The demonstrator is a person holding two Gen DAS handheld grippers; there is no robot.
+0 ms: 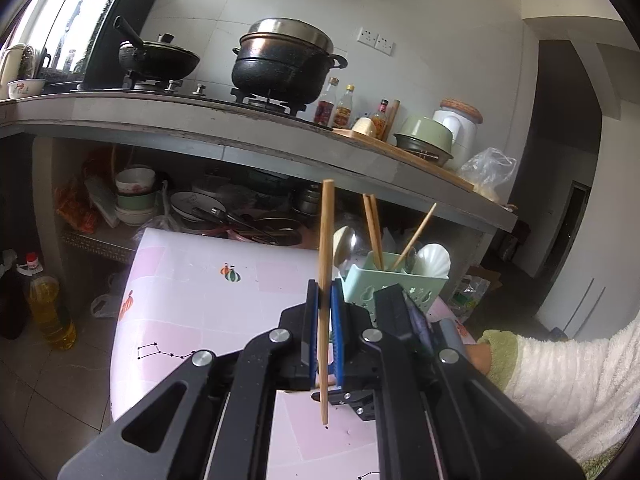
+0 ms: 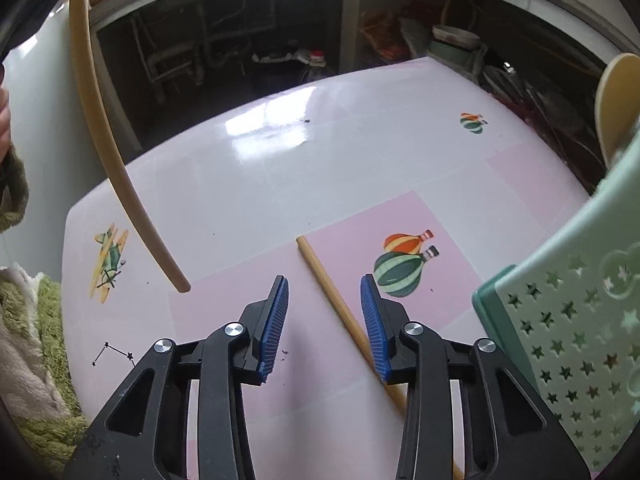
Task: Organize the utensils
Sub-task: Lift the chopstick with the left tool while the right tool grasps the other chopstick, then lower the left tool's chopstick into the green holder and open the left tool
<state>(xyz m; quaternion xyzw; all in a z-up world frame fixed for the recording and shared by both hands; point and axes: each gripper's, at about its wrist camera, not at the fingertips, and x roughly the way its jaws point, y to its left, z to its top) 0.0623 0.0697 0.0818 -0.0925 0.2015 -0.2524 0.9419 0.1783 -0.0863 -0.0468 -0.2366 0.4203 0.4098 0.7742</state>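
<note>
Left wrist view: we see left gripper (image 1: 325, 300) clamped on upright chopstick (image 1: 325, 280) beside mint utensil holder (image 1: 384, 284). Right gripper (image 2: 324, 304) jaws partly apart – second chopstick (image 2: 340, 304) flat on table (image 2: 280, 168) between pads, ungripped.

Stove (image 1: 192, 94) on a grey counter (image 1: 240, 136): lidded wok (image 1: 158, 58) at left, black pot (image 1: 284, 68) with steel lid at right. 3 bottles (image 1: 340, 110) just beside the pot, then a green bowl (image 1: 426, 138), white jar (image 1: 460, 124), plastic bag (image 1: 490, 168). Stacked bowls (image 1: 134, 196) and plates (image 1: 192, 204) on the shelf beneath. Oil bottle (image 1: 50, 308) on the floor. 2 wall sockets (image 1: 376, 40).
</note>
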